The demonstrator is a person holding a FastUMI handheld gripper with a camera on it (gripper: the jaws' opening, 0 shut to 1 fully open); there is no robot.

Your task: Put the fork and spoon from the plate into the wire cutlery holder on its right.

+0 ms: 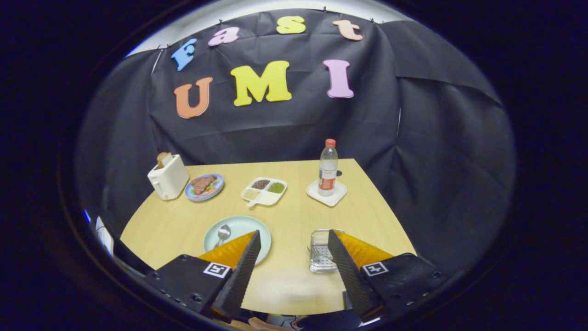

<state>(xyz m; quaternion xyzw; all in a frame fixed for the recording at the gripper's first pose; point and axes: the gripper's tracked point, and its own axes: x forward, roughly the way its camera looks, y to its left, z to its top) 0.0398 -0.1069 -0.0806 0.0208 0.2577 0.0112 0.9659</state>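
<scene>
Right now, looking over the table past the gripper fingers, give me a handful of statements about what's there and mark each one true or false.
1. The gripper is open with nothing between its fingers. True.
2. A metal spoon lies on the pale green round plate. True.
3. The wire cutlery holder stands to the left of that plate. False: it stands to the plate's right, partly behind the right finger.
4. The clear plastic bottle with a red cap lies on its side. False: it stands upright on a white square coaster.
5. The cream toaster sits beside a blue plate of food. True.
</scene>
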